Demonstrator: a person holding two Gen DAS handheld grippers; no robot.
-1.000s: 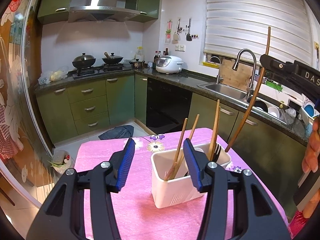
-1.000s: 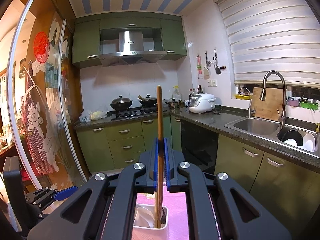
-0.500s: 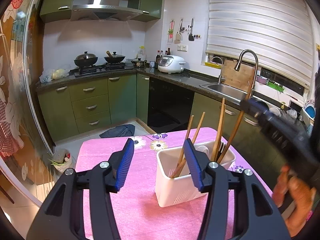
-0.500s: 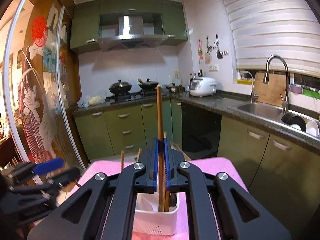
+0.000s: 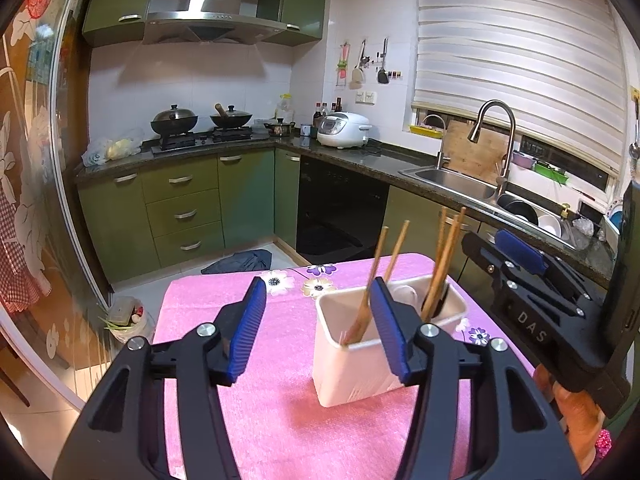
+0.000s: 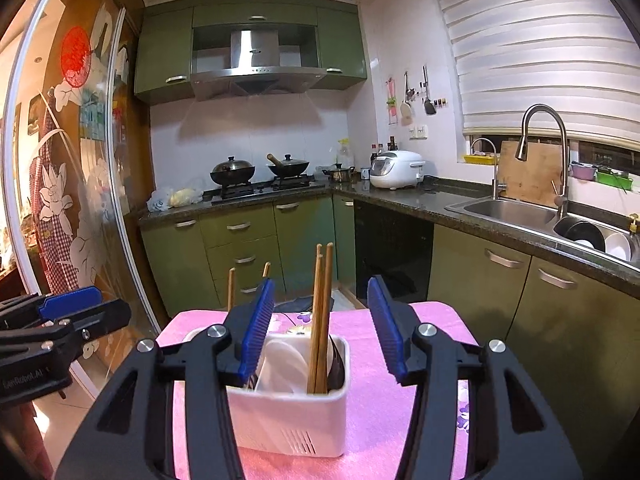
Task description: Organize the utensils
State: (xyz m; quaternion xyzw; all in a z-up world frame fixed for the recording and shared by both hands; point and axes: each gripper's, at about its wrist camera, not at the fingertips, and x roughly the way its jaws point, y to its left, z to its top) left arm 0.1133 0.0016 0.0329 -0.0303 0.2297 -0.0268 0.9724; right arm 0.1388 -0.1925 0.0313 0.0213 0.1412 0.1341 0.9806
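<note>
A white utensil holder (image 5: 360,364) stands on the pink tablecloth (image 5: 260,420); it also shows in the right wrist view (image 6: 296,424). Wooden chopsticks (image 6: 322,316) stand in its right compartment, more chopsticks (image 5: 374,280) lean in the left one, and a white spoon (image 6: 280,364) lies inside. My left gripper (image 5: 320,328) is open and empty, just left of the holder. My right gripper (image 6: 322,328) is open and empty, right behind the holder; it also shows in the left wrist view (image 5: 520,252).
The pink-clothed table (image 6: 436,320) ends near green kitchen cabinets (image 5: 180,212). A sink with a faucet (image 5: 492,148) and a counter run along the right. A bin (image 5: 128,316) stands on the floor to the left.
My right gripper lowered the chopstick into the holder's right compartment, let go of it and opened. My left gripper stayed open beside the holder.
</note>
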